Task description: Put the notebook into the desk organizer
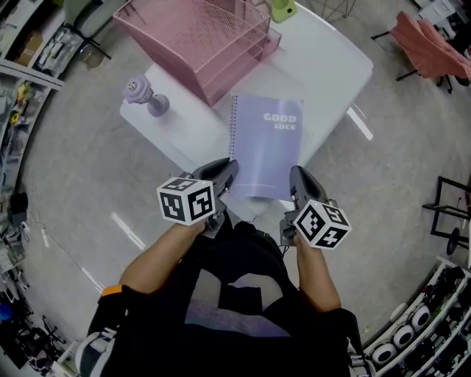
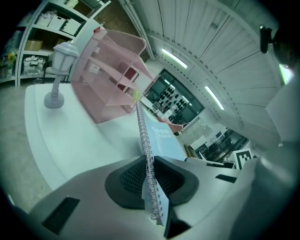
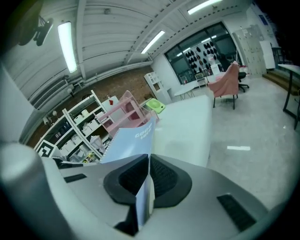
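A lilac spiral notebook (image 1: 265,143) with white lettering hangs lifted above the white table (image 1: 331,66), gripped at its two near corners. My left gripper (image 1: 227,175) is shut on the spiral-bound corner, where the wire coil (image 2: 149,173) runs between the dark pads. My right gripper (image 1: 296,179) is shut on the other near corner, the page edge (image 3: 145,194) pinched between its pads. The pink mesh desk organizer (image 1: 195,37) stands at the table's far side, beyond the notebook, and shows in both gripper views (image 2: 115,75) (image 3: 124,115).
A small lilac lamp-shaped ornament (image 1: 143,94) stands on the table's left part, left of the notebook. A green object (image 1: 283,9) sits behind the organizer. A chair with an orange cloth (image 1: 434,48) stands on the floor at the far right; shelving lines the room's left edge.
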